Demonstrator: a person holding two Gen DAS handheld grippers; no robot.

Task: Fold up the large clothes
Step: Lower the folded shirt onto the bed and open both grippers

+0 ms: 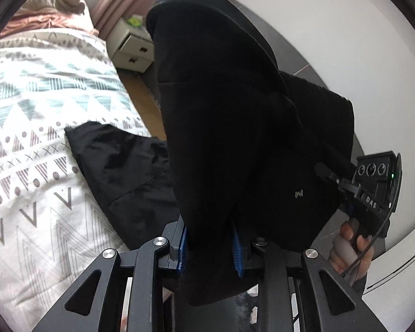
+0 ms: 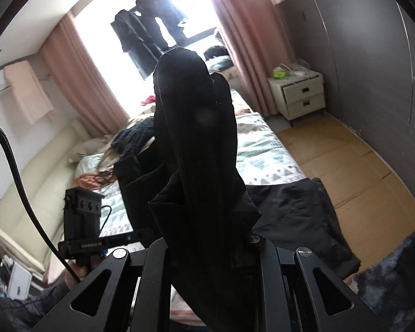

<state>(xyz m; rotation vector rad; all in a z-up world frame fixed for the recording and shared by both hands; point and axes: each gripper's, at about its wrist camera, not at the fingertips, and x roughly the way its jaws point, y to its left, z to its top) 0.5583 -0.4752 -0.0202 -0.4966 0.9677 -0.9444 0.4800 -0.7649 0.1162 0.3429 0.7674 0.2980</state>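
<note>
A large black garment [image 1: 235,127] hangs in the air, held by both grippers above the bed. My left gripper [image 1: 210,251] is shut on its edge, the cloth pinched between the blue pads [image 1: 237,251]. My right gripper [image 2: 207,249] is shut on another part of the same garment [image 2: 196,138], which drapes over and hides its fingers. The right gripper also shows in the left wrist view [image 1: 337,179], gripping the garment's right side. The left gripper shows in the right wrist view [image 2: 135,235], at lower left. Part of the garment lies on the bed [image 1: 124,166].
The bed has a patterned white and teal quilt [image 1: 41,110]. A white nightstand [image 2: 298,94] stands by pink curtains [image 2: 235,27]. Wooden floor [image 2: 345,166] runs along the bed's right side. A cream sofa [image 2: 27,188] is at left. Clothes hang at the window [image 2: 149,27].
</note>
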